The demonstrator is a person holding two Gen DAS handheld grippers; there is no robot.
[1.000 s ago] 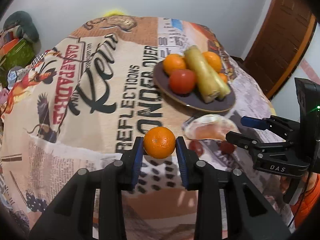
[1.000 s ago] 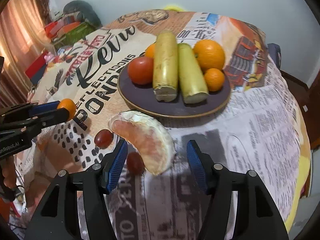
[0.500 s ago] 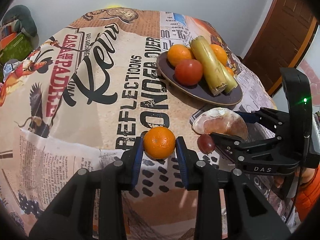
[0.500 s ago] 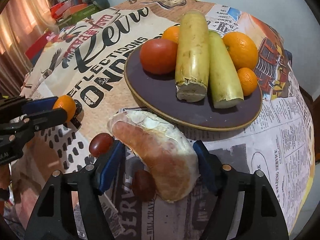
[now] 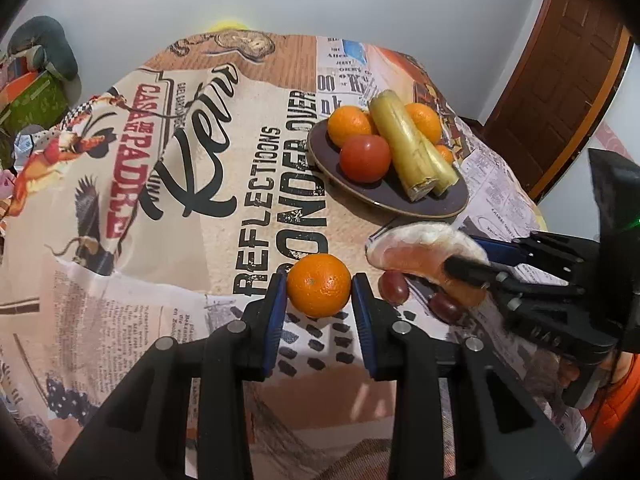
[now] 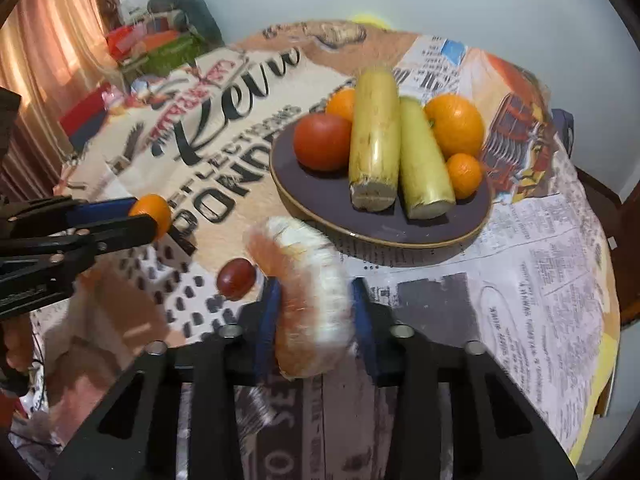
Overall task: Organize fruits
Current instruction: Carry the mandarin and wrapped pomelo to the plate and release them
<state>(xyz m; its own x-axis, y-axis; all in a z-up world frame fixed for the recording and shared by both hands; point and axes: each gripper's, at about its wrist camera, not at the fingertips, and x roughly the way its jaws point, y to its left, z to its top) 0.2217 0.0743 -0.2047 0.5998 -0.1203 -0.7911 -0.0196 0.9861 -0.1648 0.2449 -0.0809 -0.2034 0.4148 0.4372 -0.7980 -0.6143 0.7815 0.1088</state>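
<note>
My left gripper (image 5: 319, 294) is shut on a small orange (image 5: 319, 290) and holds it above the printed tablecloth; the orange also shows in the right wrist view (image 6: 152, 211). My right gripper (image 6: 314, 304) is shut on a peeled grapefruit wedge (image 6: 312, 300), lifted off the cloth; the wedge also shows in the left wrist view (image 5: 420, 254). Two red grapes (image 5: 394, 287) lie by the wedge; one shows in the right wrist view (image 6: 236, 278). A dark plate (image 6: 384, 228) holds a tomato (image 6: 322, 142), two yellow-green halves (image 6: 376, 144) and oranges (image 6: 454, 124).
The round table is covered by a printed cloth (image 5: 200, 184). Boxes and clutter (image 6: 152, 48) stand beyond the far left edge. A wooden door (image 5: 568, 60) is at the right. The plate (image 5: 384, 192) sits right of centre.
My right gripper closed on the grapefruit wedge and raised it. My left gripper kept hold of the orange and shifted slightly.
</note>
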